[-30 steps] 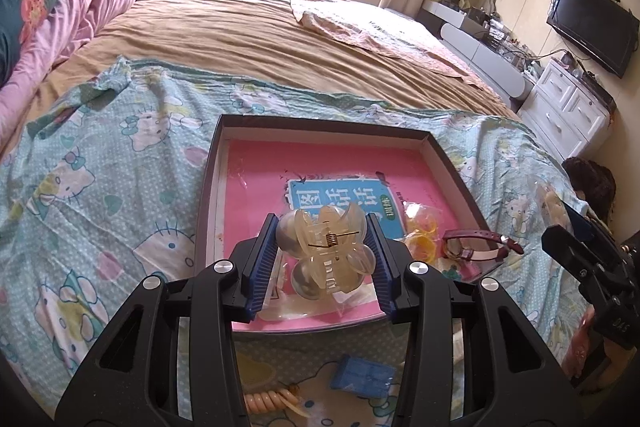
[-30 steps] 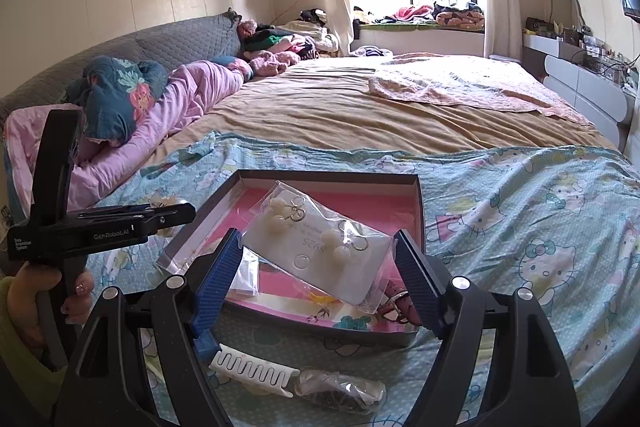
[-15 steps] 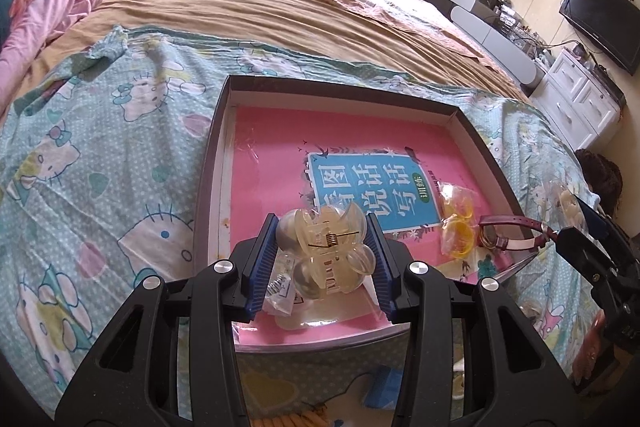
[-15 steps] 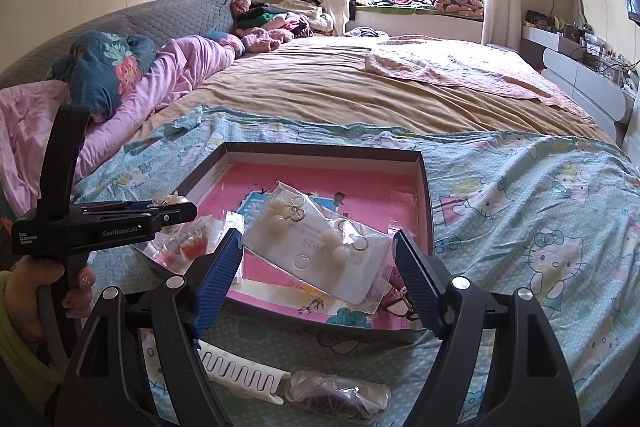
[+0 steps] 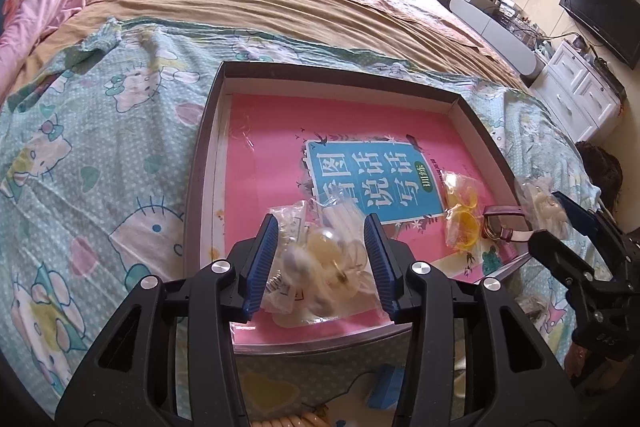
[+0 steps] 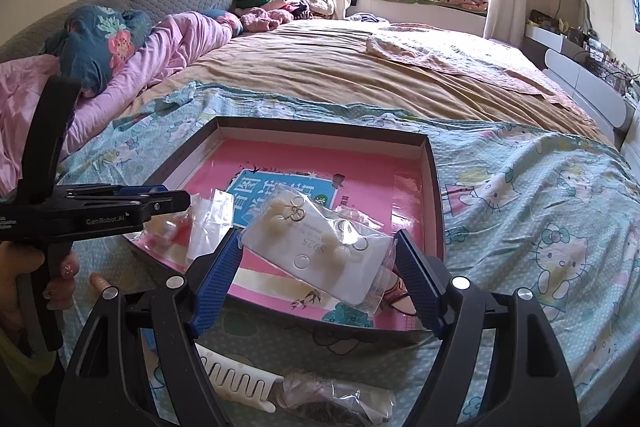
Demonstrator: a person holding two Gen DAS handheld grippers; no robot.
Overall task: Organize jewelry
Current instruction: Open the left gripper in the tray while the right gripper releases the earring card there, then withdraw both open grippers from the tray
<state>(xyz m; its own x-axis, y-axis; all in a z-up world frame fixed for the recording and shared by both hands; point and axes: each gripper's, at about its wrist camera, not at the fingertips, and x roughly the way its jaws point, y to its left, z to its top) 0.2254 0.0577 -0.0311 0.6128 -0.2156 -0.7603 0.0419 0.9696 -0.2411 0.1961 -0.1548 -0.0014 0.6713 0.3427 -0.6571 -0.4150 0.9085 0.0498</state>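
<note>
Left wrist view. Left gripper (image 5: 320,259): over the near-left corner of the shallow box (image 5: 200,163), tilted down, jaws opening. Translucent cream claw clip (image 5: 332,259): between the blue pads, lying among clear bags on the pink liner; seemingly just released, pads no longer pressing, hence lowered close before letting go. Yellow rings in a bag (image 5: 464,223) and maroon watch strap (image 5: 504,227): already at the box's near-right corner. Versus a second ago: clip then upright and clamped above the box, now slumped on the liner.

Right wrist view. Right gripper (image 6: 320,267): jaws wide, clamped across the bagged earring card (image 6: 320,247) by its ends, held flat above the near-right part of the box for laying down. White comb (image 6: 236,375): on the sheet outside the box, unsorted. Versus a second ago: card nearer the liner, grip unchanged.
</note>
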